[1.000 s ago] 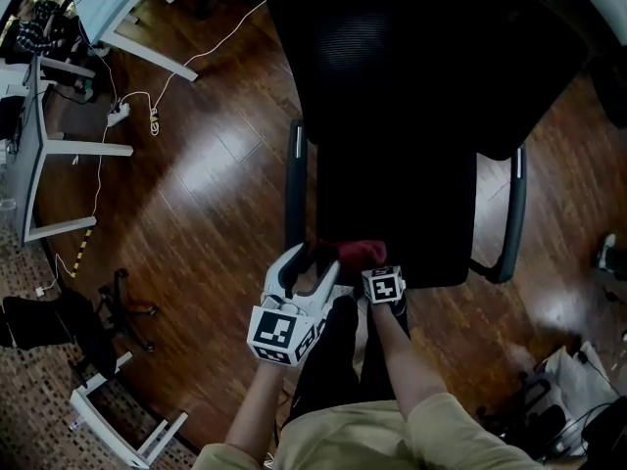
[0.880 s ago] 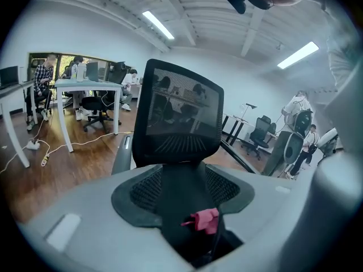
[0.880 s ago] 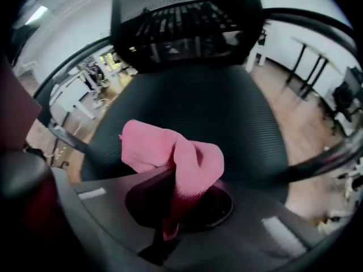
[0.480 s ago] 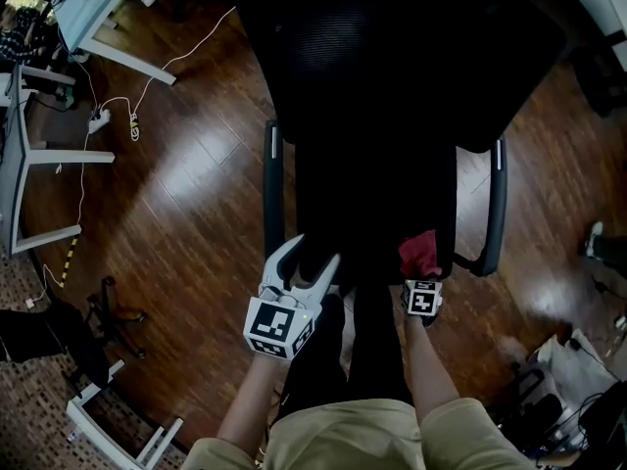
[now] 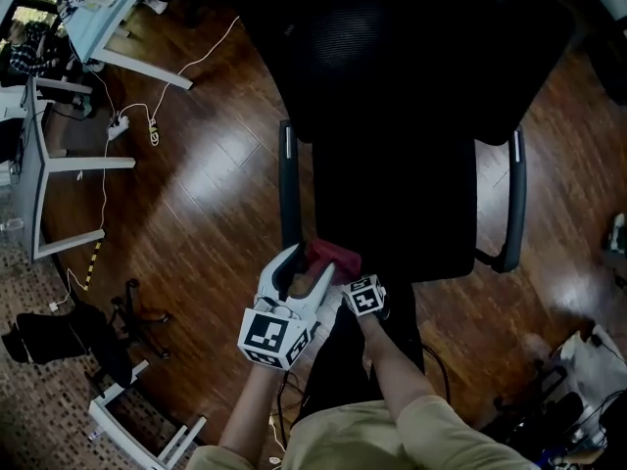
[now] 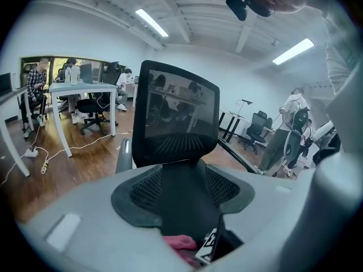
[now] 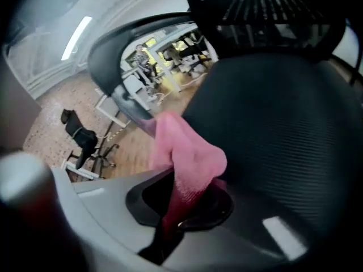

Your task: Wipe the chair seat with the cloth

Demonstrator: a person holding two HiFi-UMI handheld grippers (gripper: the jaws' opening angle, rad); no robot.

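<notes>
The black office chair's seat (image 5: 402, 204) lies under its mesh backrest (image 5: 411, 47). A pink-red cloth (image 5: 333, 256) rests on the seat's front left corner, and my right gripper (image 5: 348, 274) is shut on it from the front edge. In the right gripper view the cloth (image 7: 187, 152) bunches out of the jaws of that gripper (image 7: 187, 203) onto the seat (image 7: 283, 129). My left gripper (image 5: 304, 267) sits just left of the cloth at the same corner, jaws apart with nothing gripped. In the left gripper view the cloth (image 6: 181, 243) shows low between them.
Armrests (image 5: 286, 184) (image 5: 515, 199) flank the seat. The floor is dark wood (image 5: 196, 213). Desk legs (image 5: 59, 164), a white cable and a power strip (image 5: 118, 120) lie upper left, and a chair base (image 5: 127, 311) lower left. People (image 6: 289, 129) stand far behind.
The right gripper dragged the cloth along the seat's front edge to the right corner, then back to the left corner. The left gripper kept its place at the front left corner.
</notes>
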